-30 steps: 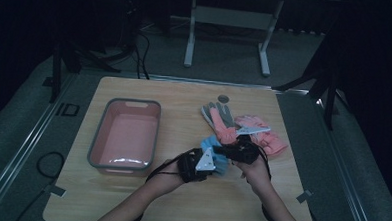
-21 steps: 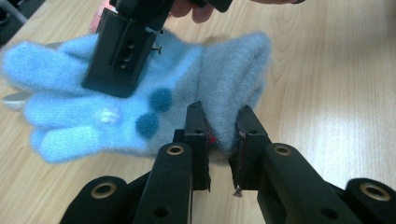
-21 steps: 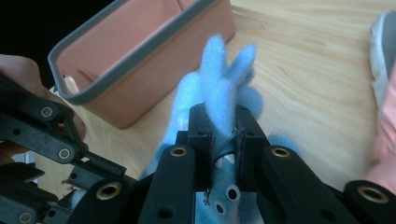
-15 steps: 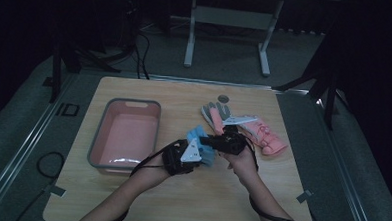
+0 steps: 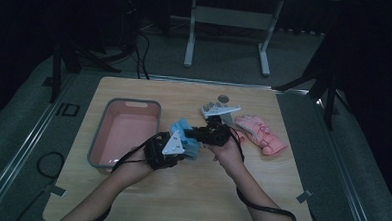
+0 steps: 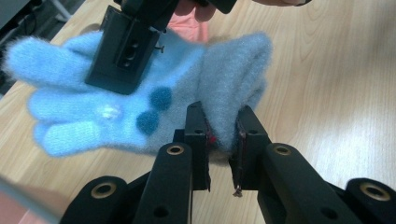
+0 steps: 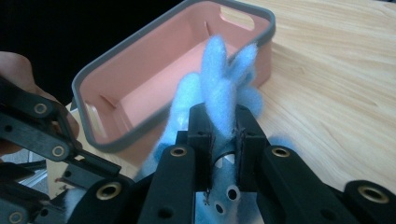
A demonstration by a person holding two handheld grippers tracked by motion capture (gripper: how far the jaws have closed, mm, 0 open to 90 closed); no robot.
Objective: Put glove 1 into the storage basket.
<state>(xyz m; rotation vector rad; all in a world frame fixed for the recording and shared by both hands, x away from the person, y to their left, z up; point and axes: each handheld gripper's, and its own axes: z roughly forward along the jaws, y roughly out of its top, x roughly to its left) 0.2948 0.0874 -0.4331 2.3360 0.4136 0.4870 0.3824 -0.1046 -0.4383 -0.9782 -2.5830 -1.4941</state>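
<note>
Bare bench (image 5: 190, 195) lies open along the near edge and at the near right corner, wide enough for a pass. At the left the bin (image 5: 98, 142) walls off the way. To the far right the pink gloves (image 5: 261, 134), a grey glove (image 5: 217, 110) and a small disc (image 5: 223, 98) crowd the bench. The far left strip stays free.
</note>
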